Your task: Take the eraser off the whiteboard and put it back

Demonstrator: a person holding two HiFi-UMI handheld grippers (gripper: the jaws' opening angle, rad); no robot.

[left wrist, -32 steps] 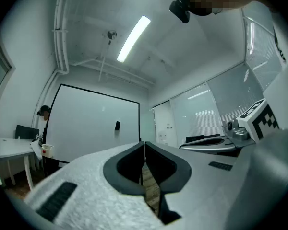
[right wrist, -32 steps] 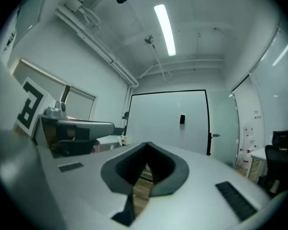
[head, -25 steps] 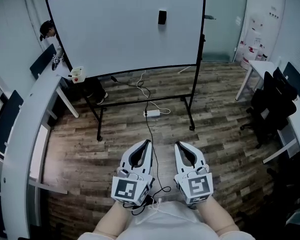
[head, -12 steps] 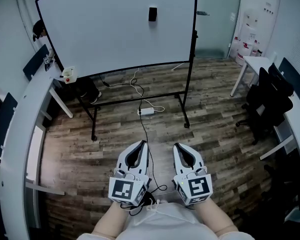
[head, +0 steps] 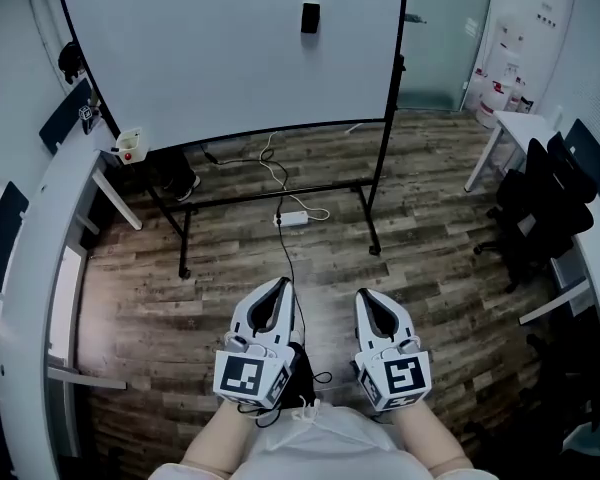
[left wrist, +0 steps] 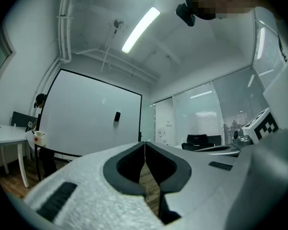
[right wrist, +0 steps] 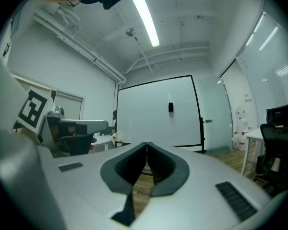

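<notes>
While the small black rectangular eraser sits on the far white whiteboard, the white left gripper and right gripper, near, are both clenched, empty.

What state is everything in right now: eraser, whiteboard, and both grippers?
eraser: stuck on the upper part of the whiteboard, untouched
whiteboard: upright on its stand, blank
left gripper: shut, empty, well short of the board
right gripper: shut, empty, well short of the board
</notes>
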